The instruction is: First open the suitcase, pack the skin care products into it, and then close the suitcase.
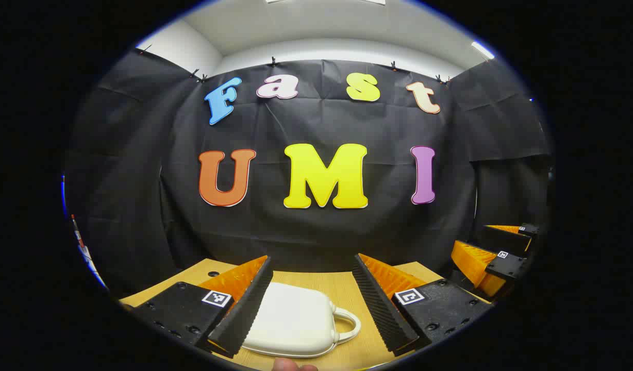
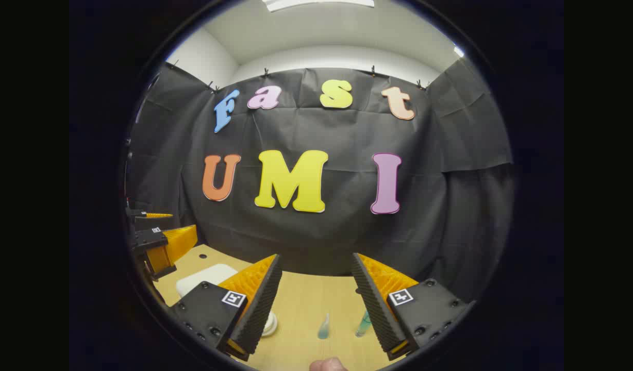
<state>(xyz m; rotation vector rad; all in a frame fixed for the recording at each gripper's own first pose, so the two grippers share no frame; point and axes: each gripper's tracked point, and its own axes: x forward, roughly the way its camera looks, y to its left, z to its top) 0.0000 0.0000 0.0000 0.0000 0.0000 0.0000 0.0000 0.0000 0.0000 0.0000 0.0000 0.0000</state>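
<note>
A small white suitcase with a loop handle lies closed on the wooden table, under my open left gripper, which hovers above it with nothing held. In the left gripper view my right gripper shows at the far right, open. In the right gripper view my right gripper is open above the table, with two small clear bluish bottles and a white round jar below it. The suitcase lies to the left there, near my left gripper.
The black cloth wall stands just behind the table's far edge. A fingertip shows at the bottom of each view. Bare wood lies between the suitcase and the bottles.
</note>
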